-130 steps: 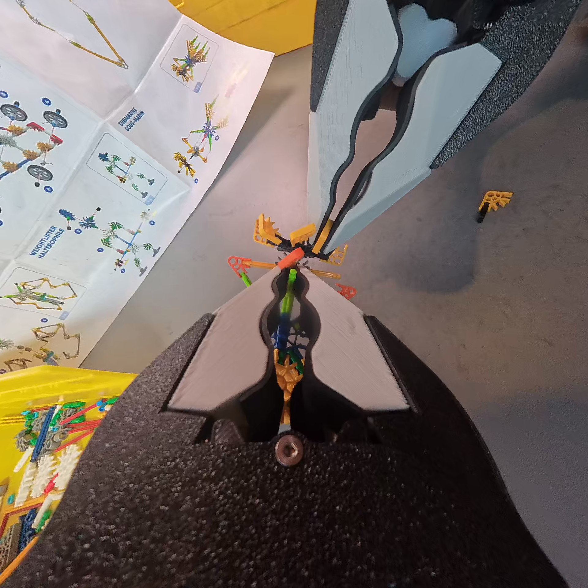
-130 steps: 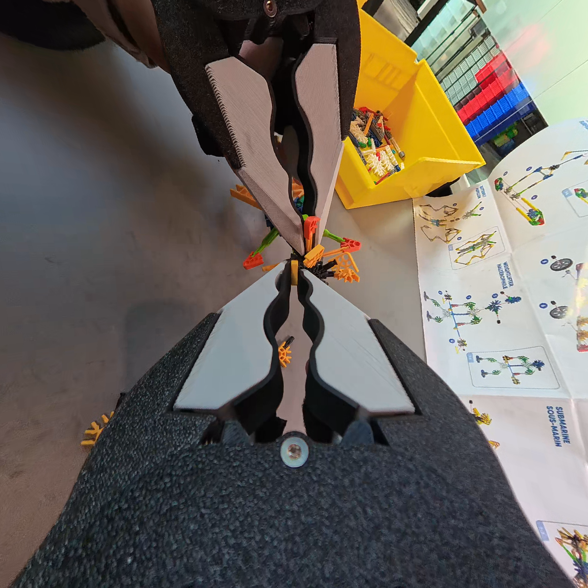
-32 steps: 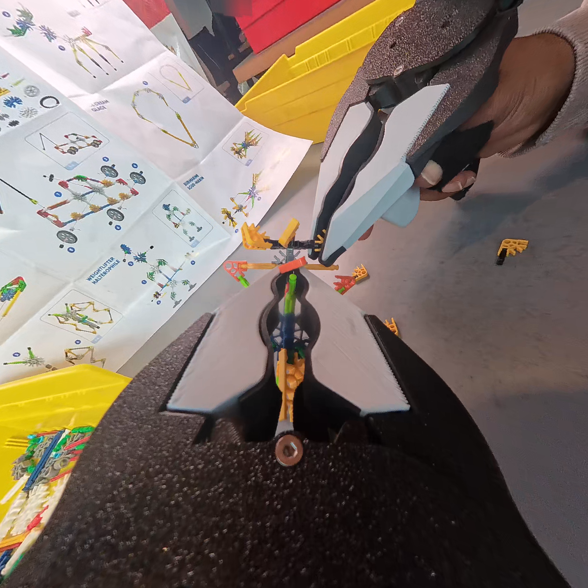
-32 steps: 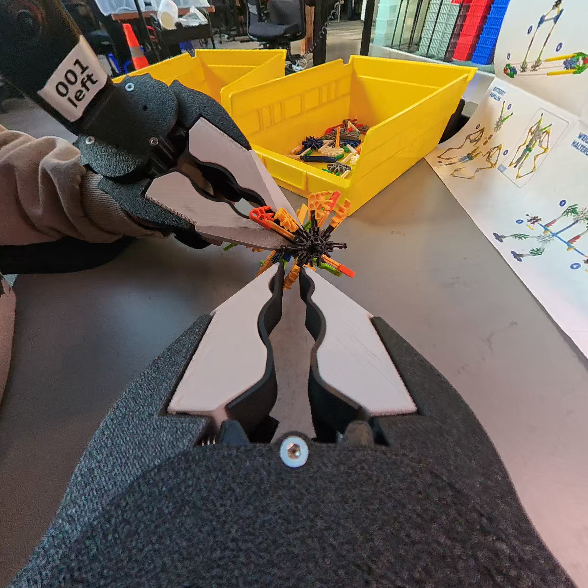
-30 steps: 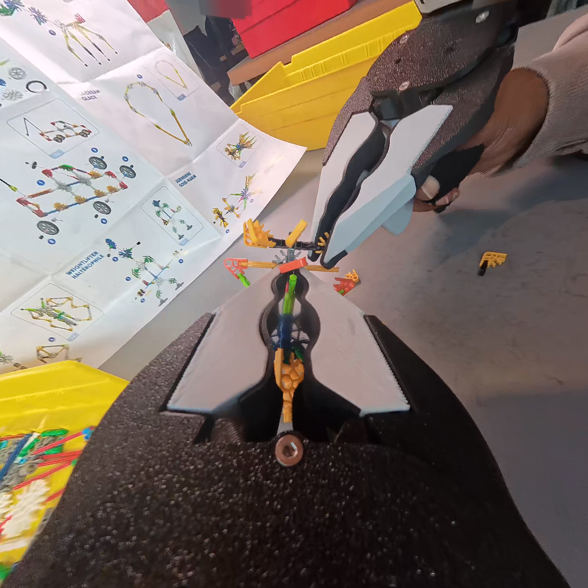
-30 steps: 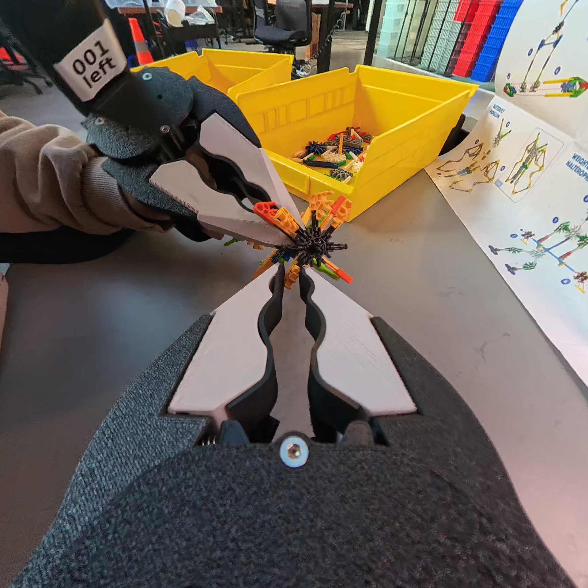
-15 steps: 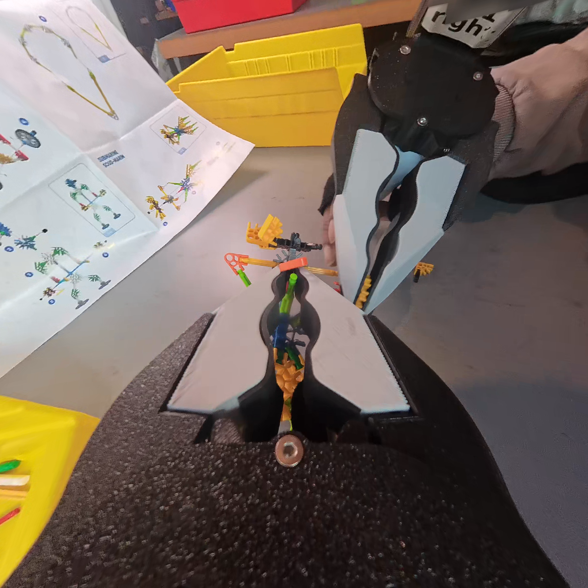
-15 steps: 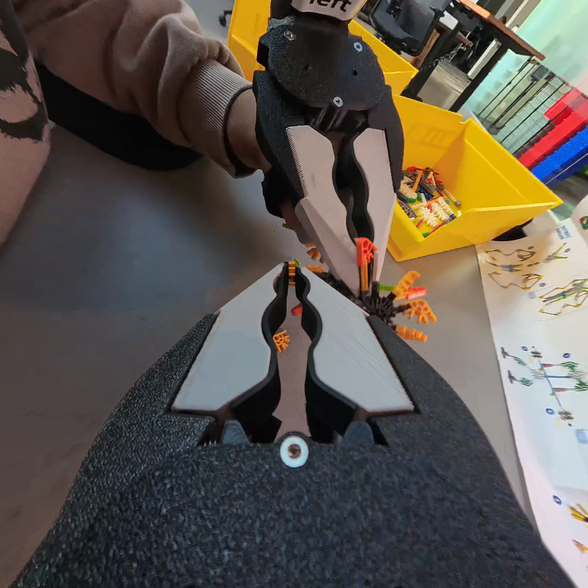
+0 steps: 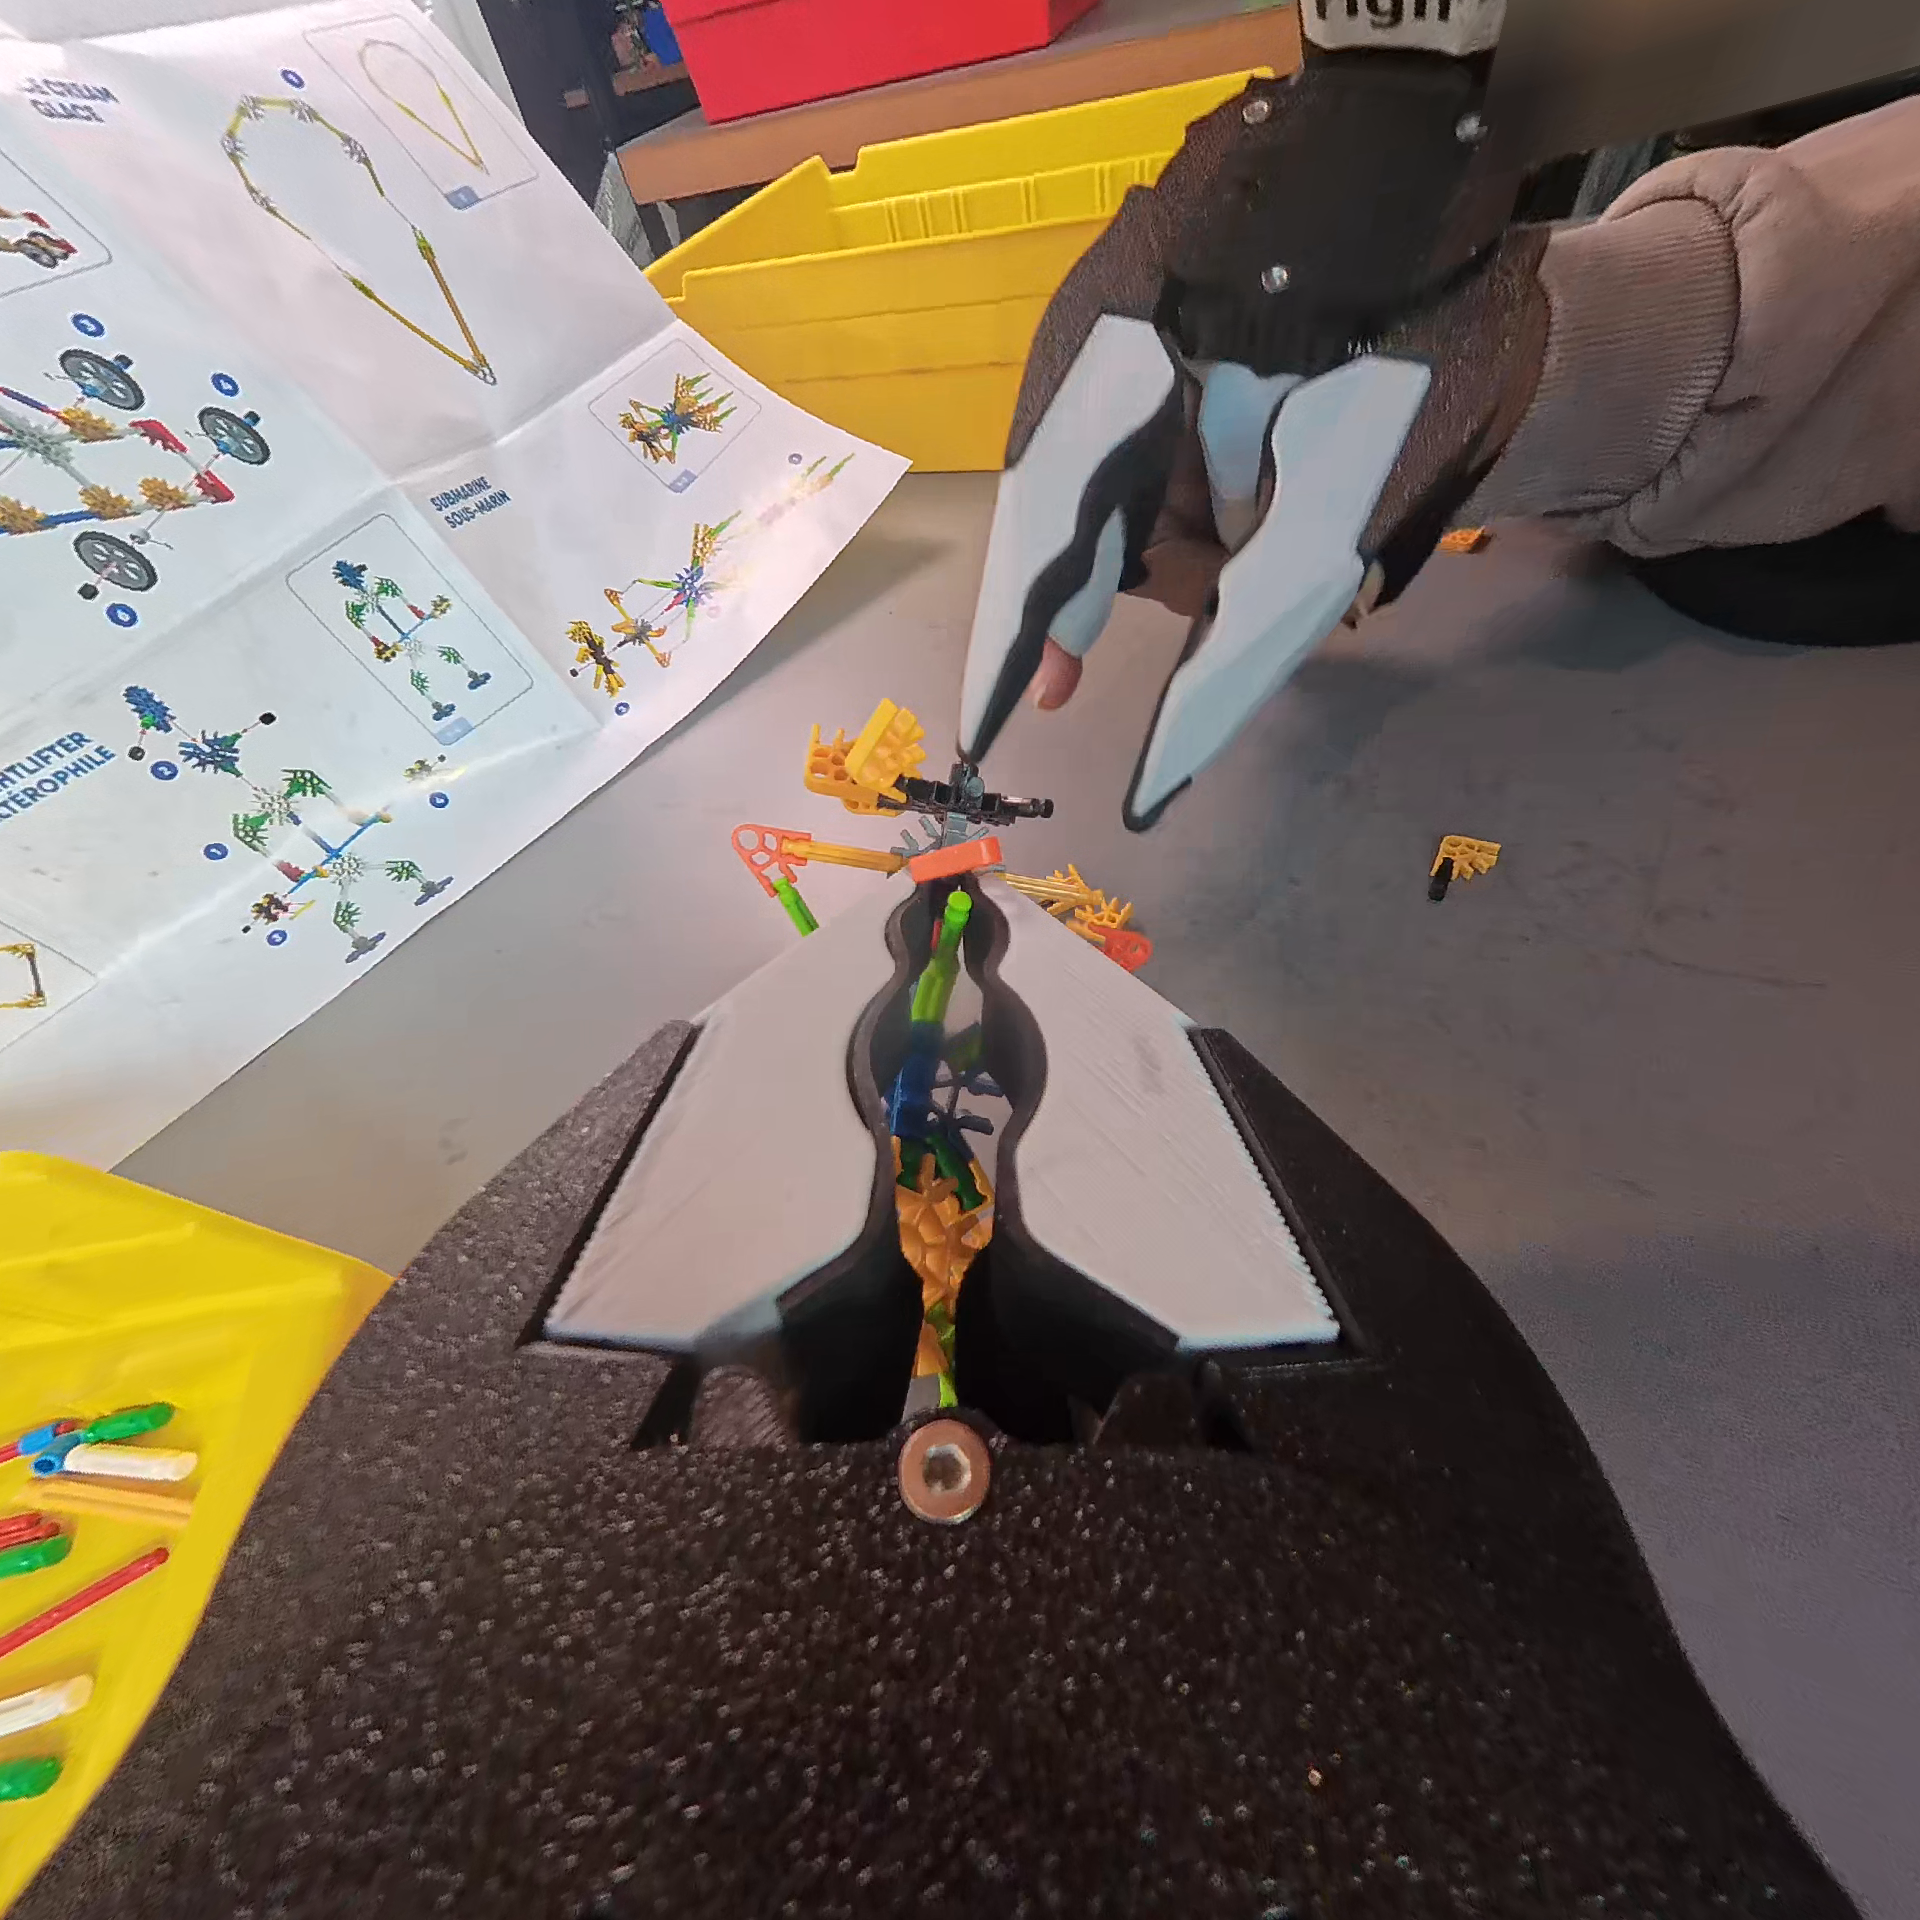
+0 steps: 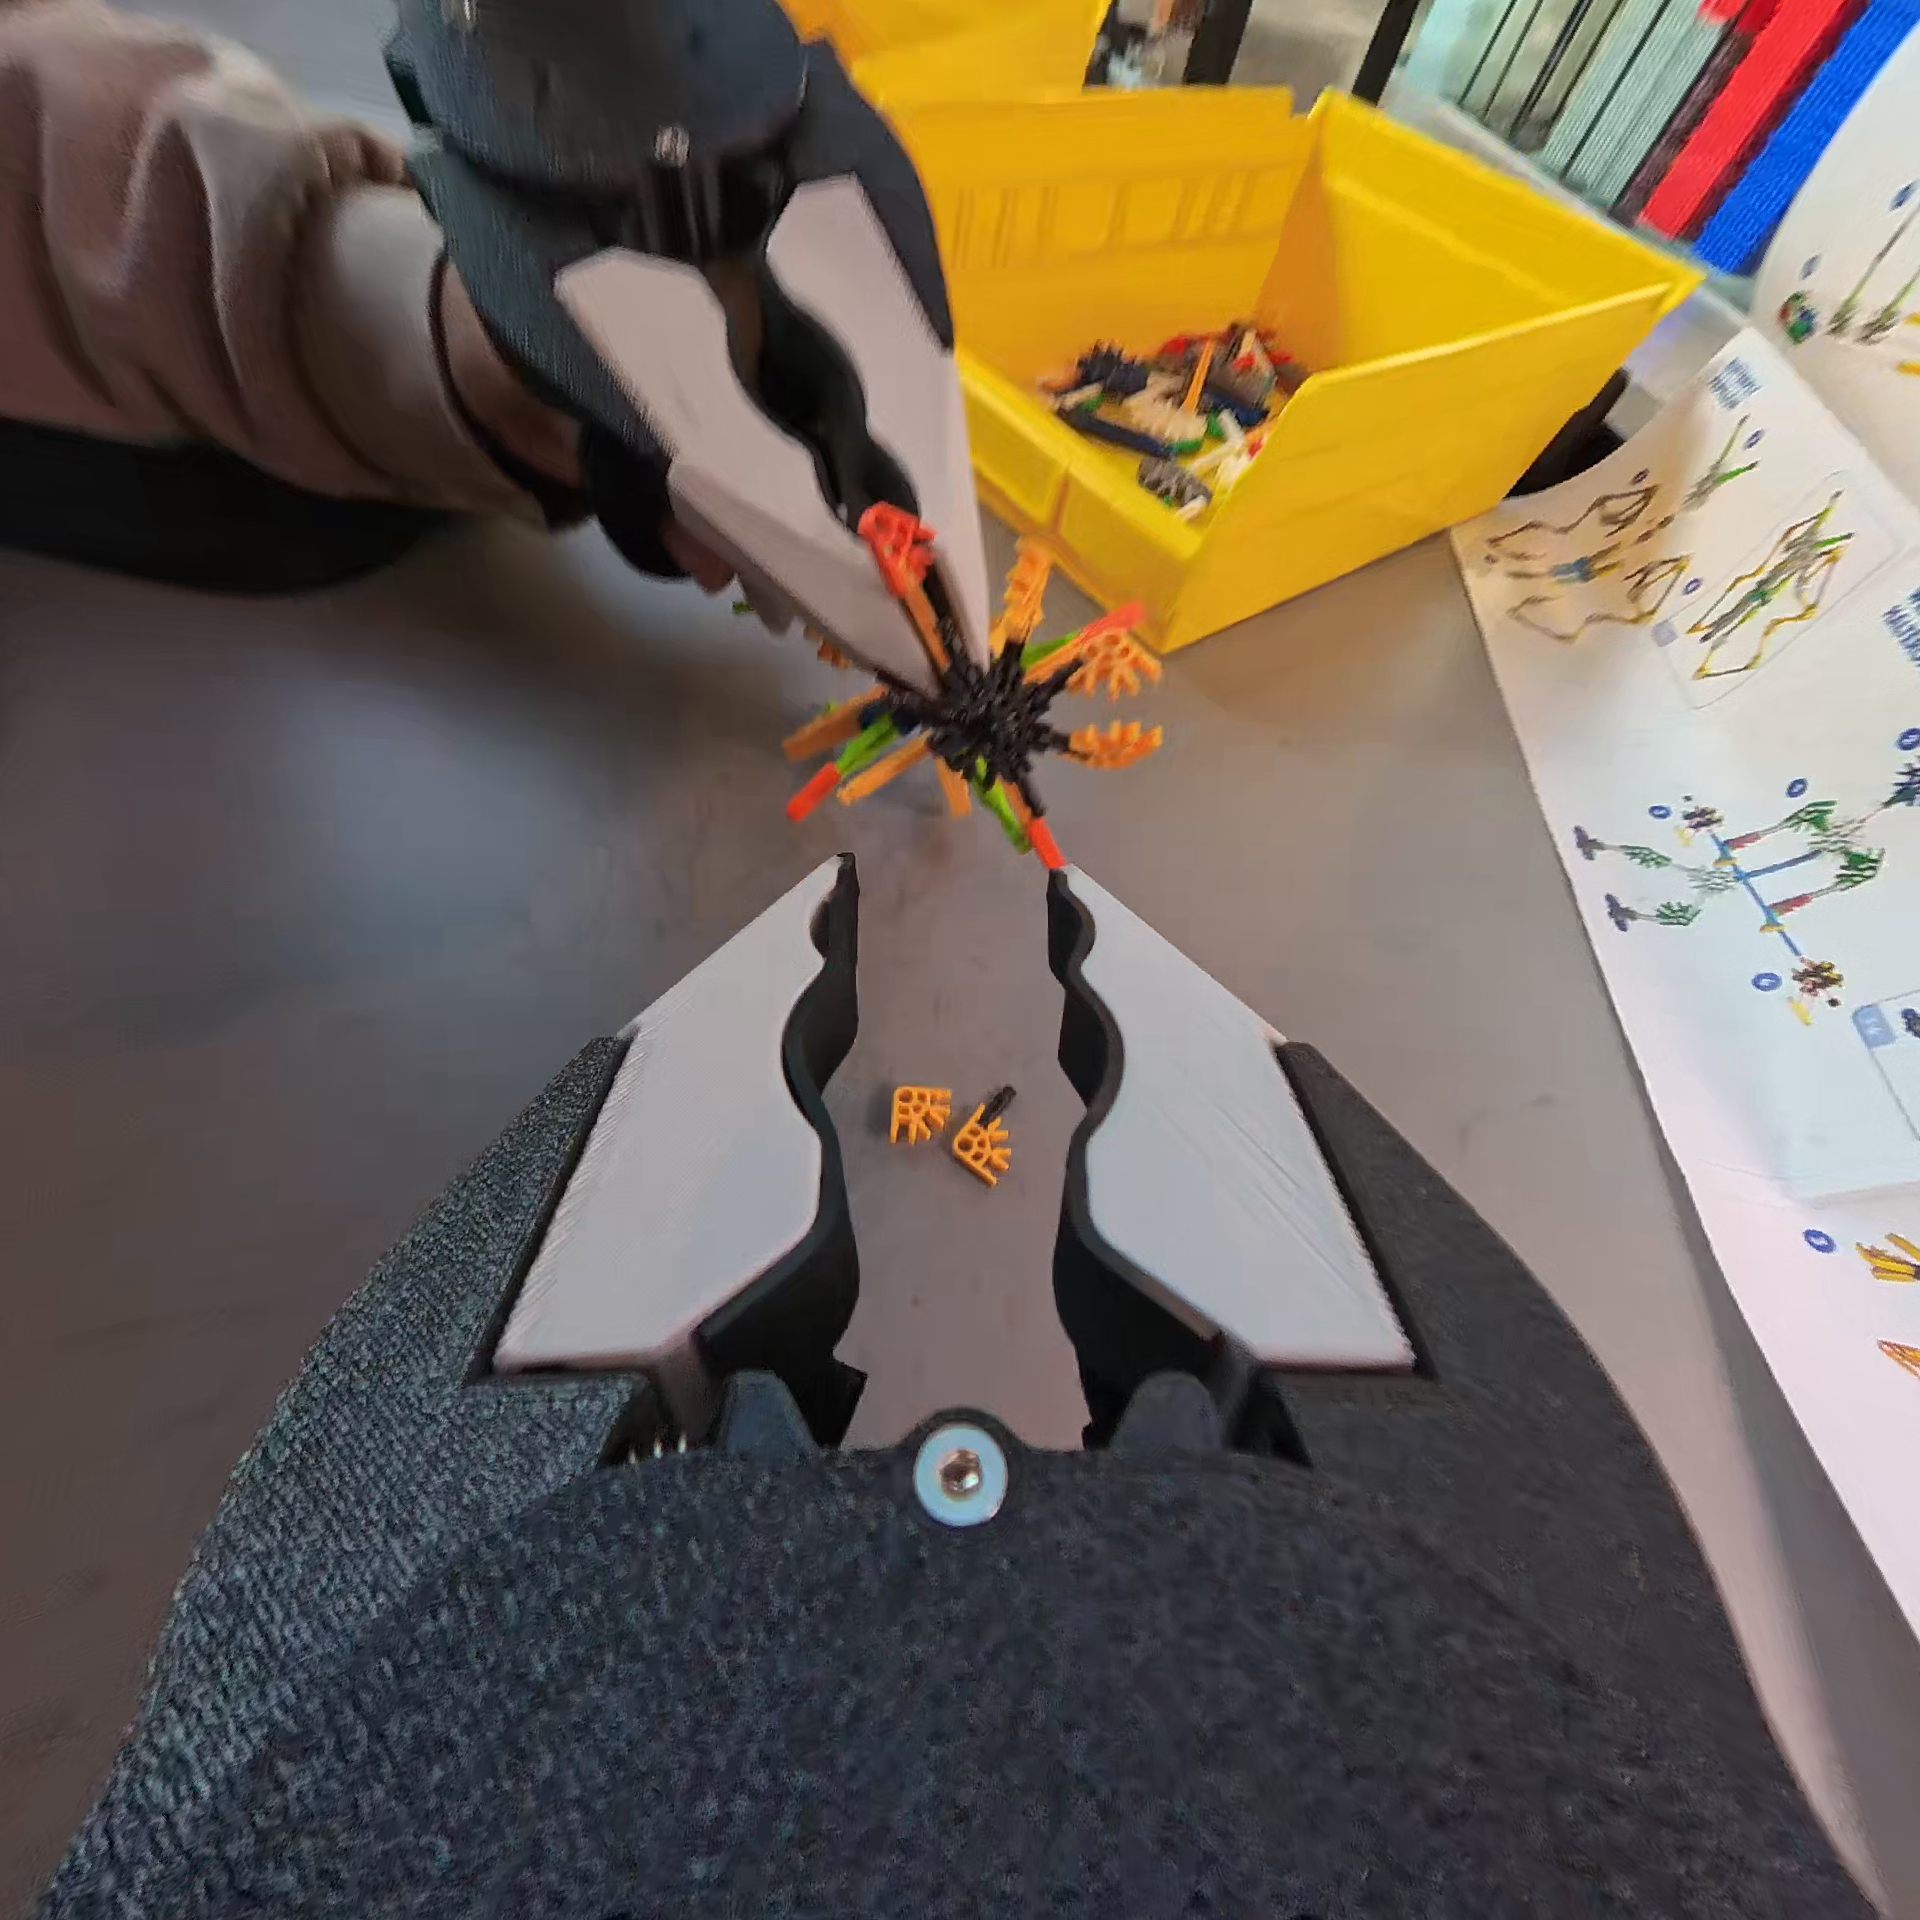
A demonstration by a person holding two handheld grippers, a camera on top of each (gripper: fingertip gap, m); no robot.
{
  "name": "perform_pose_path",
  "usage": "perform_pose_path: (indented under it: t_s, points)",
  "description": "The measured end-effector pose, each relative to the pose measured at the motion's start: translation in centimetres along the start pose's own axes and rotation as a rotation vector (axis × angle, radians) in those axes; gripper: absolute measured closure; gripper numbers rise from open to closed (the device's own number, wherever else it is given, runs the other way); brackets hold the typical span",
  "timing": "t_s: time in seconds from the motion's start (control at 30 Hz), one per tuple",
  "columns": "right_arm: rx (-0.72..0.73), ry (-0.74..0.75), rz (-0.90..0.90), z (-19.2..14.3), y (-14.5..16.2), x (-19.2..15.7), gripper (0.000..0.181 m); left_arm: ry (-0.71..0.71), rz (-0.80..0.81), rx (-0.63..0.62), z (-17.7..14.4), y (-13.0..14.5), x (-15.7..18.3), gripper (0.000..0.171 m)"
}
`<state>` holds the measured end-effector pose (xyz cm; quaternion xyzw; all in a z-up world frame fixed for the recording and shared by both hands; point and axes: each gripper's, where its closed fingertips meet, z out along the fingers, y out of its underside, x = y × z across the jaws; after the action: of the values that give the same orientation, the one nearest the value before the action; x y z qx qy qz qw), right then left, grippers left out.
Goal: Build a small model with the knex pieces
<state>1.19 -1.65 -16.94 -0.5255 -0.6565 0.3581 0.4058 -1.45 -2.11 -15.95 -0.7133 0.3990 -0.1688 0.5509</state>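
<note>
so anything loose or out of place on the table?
Yes: two small orange connector pieces lie loose on the grey table, apart from the spiky model and outside the yellow bin. Nothing looks broken.

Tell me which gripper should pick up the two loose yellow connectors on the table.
Right. The right gripper has its jaws open and empty, with the two yellow connectors lying directly between them. The left gripper is shut on the spiky model.
</note>
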Motion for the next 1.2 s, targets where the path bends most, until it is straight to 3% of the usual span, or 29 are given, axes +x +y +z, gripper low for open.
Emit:
perform_pose_path:
  t_s: [0.1,0.17,0.47,0.63,0.77,0.93,1.2]
  points:
    - [0.15,0.027,0.06,-1.2,-2.7,0.6,0.149,-0.005,0.061,-0.031,0.4,0.3,0.6,0.168]
    - [0.178,0.029,0.063,-1.1,-3.6,0.2,0.151,-0.007,0.115,-0.053,0.8,0.6,1.2,0.168]
    - [0.055,-0.026,0.136,0.8,-1.6,-1.1,0.175,-0.007,0.25,-0.076,1.6,0.8,2.8,0.167]
    - [0.083,-0.065,0.136,0.6,-1.6,-1.4,0.175,0.002,0.26,-0.073,1.5,0.8,3.0,0.168]
    - [0.084,-0.097,0.087,-0.7,-1.8,-1.4,0.161,0.002,0.22,-0.064,1.1,0.7,2.6,0.168]
    - [0.013,-0.052,0.02,-0.3,0.0,-1.0,0.169,0.018,0.191,-0.059,0.9,0.7,2.4,0.168]
    - [0.011,-0.106,0.013,0.2,0.1,-2.0,0.174,0.065,0.234,-0.082,0.5,1.0,3.0,0.168]
